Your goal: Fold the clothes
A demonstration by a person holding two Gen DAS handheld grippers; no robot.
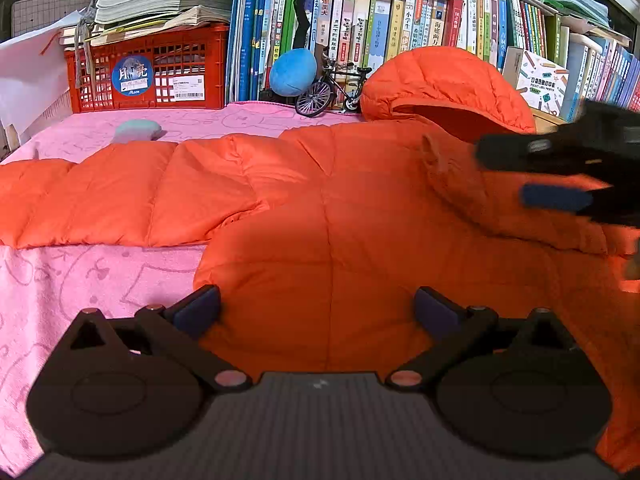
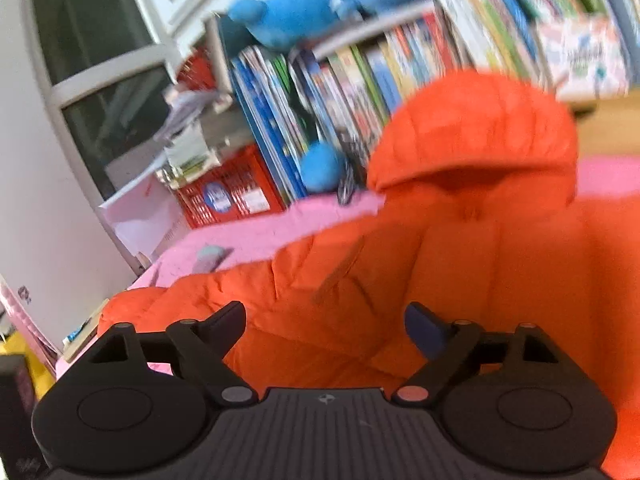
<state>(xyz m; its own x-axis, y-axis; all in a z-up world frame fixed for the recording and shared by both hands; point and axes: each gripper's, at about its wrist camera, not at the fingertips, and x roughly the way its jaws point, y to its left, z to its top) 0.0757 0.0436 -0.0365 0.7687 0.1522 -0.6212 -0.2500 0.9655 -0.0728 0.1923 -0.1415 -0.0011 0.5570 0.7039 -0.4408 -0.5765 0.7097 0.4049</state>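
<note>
An orange hooded puffer jacket [image 1: 340,208] lies spread on a pink cloth [image 1: 72,288], hood [image 1: 448,80] at the back, one sleeve [image 1: 120,196] stretched left. My left gripper [image 1: 316,312] is open and empty just above the jacket's near body edge. My right gripper [image 1: 520,176] shows at the right, over the jacket's collar area, jaws apart. In the blurred right wrist view the jacket [image 2: 460,264] fills the middle and my right gripper [image 2: 326,328] is open and empty above it.
A red crate [image 1: 148,76] with stacked papers stands at the back left. A bookshelf [image 1: 400,20], a blue plush ball [image 1: 294,72] and a toy bicycle [image 1: 332,90] line the back. A small pale green object [image 1: 138,130] lies on the cloth.
</note>
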